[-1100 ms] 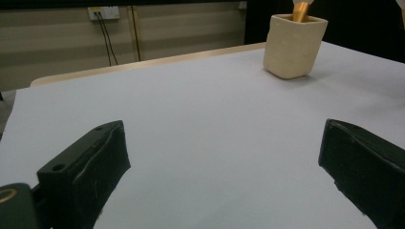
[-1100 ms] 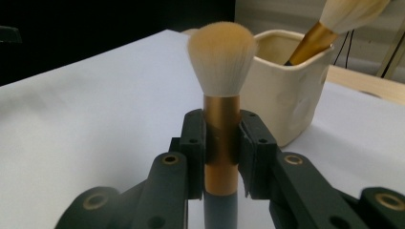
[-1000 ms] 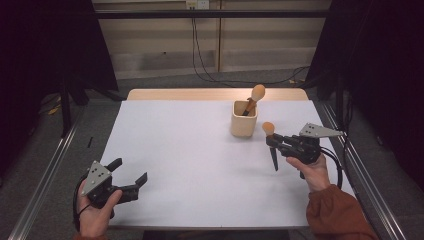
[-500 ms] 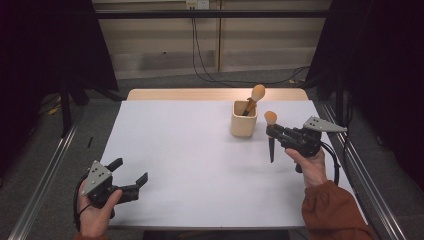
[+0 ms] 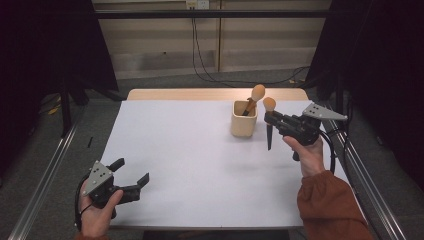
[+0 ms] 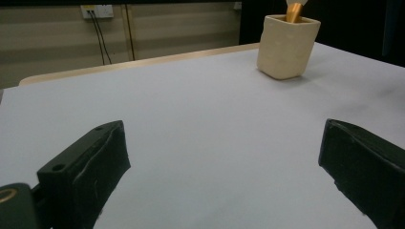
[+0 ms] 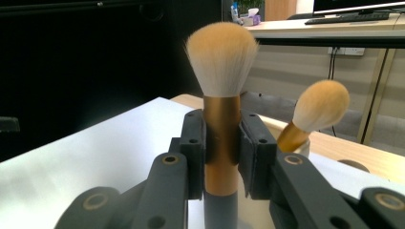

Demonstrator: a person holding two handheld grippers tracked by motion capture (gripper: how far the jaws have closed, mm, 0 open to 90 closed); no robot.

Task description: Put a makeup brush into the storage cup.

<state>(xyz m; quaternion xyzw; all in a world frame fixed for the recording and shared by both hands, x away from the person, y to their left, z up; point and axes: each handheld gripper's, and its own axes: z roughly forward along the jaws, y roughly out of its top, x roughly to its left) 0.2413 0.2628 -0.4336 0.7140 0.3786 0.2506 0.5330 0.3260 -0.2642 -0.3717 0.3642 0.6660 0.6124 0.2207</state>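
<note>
Brush upright in the right gripper, beside the holder.

Right gripper (image 5: 272,121) clamps a makeup brush (image 5: 269,115) by its gold ferrule, bristles up and dark handle hanging below, clear of the white table (image 5: 190,150); in the right gripper view the pads press both sides of the ferrule (image 7: 221,138). The brush is just to the right of the cream holder (image 5: 244,119), not touching it, and a second brush (image 5: 254,97) leans inside that holder. Left gripper (image 5: 132,176) rests at the table's near left corner, well apart from the holder, its jaws spread wide with nothing between them.
</note>
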